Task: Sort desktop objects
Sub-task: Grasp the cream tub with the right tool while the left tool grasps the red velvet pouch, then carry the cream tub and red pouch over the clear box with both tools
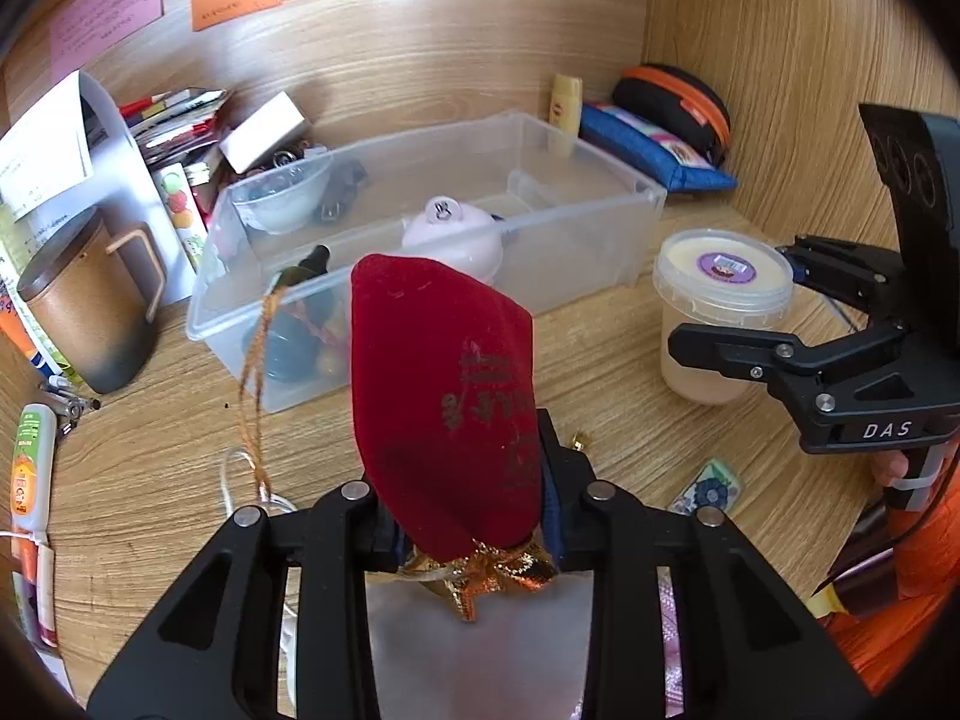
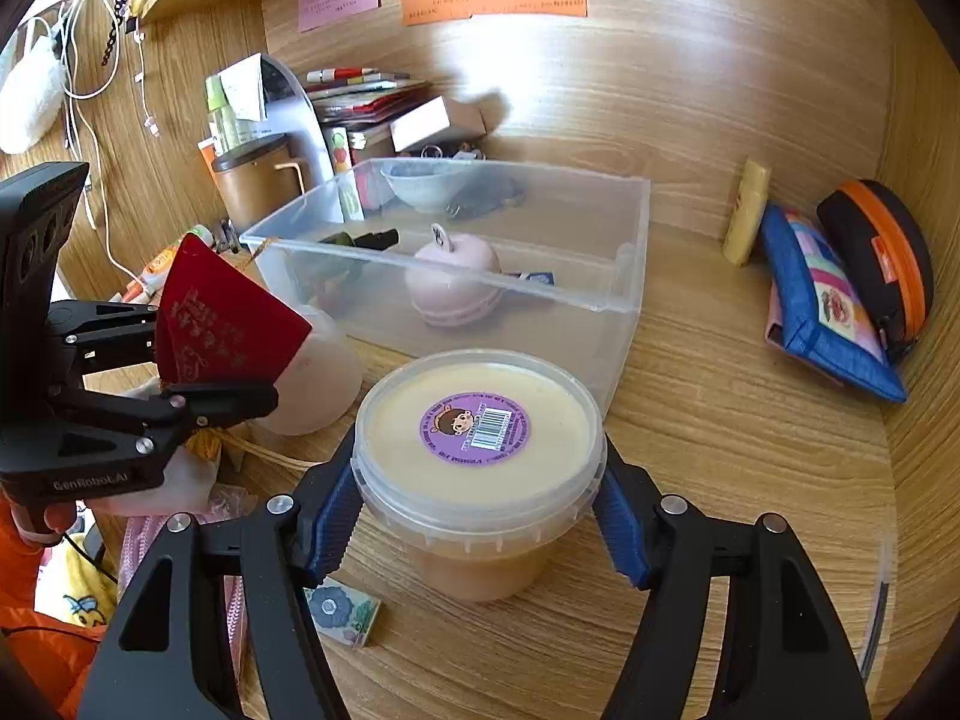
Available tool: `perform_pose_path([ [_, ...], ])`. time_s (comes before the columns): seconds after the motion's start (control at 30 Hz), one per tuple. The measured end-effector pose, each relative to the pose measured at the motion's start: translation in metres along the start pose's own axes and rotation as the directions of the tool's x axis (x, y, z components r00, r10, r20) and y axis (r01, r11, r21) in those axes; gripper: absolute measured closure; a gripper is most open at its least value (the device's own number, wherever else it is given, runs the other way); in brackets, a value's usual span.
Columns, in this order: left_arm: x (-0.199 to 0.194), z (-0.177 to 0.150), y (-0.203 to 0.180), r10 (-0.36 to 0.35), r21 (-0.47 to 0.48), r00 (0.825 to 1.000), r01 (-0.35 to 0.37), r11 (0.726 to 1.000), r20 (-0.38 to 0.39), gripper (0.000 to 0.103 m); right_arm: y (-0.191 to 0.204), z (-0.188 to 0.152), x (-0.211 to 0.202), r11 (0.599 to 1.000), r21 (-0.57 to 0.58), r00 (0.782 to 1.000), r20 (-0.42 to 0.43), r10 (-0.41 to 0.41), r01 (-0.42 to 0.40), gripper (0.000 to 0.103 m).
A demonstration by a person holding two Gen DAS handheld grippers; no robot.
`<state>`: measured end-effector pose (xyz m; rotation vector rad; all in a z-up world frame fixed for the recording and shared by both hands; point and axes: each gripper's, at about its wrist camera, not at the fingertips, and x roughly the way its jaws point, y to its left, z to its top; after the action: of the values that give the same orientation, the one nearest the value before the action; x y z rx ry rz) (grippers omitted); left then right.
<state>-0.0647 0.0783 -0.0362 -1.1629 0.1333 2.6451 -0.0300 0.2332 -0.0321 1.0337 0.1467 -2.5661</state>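
Reading "DAS" on right gripper (image 1: pixel 735 306), tub (image 1: pixel 723 306) clamped.

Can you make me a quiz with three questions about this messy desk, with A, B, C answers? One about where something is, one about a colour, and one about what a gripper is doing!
1. Where is the pink round case?
A. Inside the clear bin
B. On the mug
C. Under the blue pouch

2. What colour is the velvet pouch?
A. Green
B. Red
C. White

3. What is the right hand-held gripper doing?
A. Hanging empty
B. Holding a pen
C. Gripping the lidded tub

Answers: 1 A, it sits behind the bin's clear wall. 2 B, plainly dark red. 3 C, both blue pads press the tub's sides.
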Motion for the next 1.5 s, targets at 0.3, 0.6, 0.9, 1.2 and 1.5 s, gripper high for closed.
perform_pose_path([
  [0.3,-0.015,0.006,0.01,-0.038,-0.042,0.998,0.041,0.998,0.058,0.071,0.0,0.012,-0.011,1.0,-0.016,0.999,0.036,-0.015,0.015,0.038],
  [0.6,-0.024,0.014,0.018,-0.066,-0.067,0.992,0.073,0.995,0.108,0.079,0.004,0.023,-0.018,0.999,-0.037,0.997,0.069,-0.02,0.023,0.038],
  [0.9,-0.034,0.002,0.023,-0.049,-0.087,0.992,0.059,0.994,0.116,0.094,0.009,0.026,-0.011,0.999,-0.044,0.998,0.056,-0.01,0.012,0.038],
  [1.2,-0.055,0.015,0.028,-0.045,-0.083,0.983,0.06,0.995,0.175,0.096,0.013,0.04,-0.017,0.998,-0.055,0.996,0.086,-0.009,0.014,0.038],
  [1.5,-0.056,0.033,0.038,-0.083,-0.096,0.976,0.104,0.99,0.203,0.096,0.013,0.061,-0.022,0.997,-0.074,0.993,0.118,-0.008,0.016,0.038],
])
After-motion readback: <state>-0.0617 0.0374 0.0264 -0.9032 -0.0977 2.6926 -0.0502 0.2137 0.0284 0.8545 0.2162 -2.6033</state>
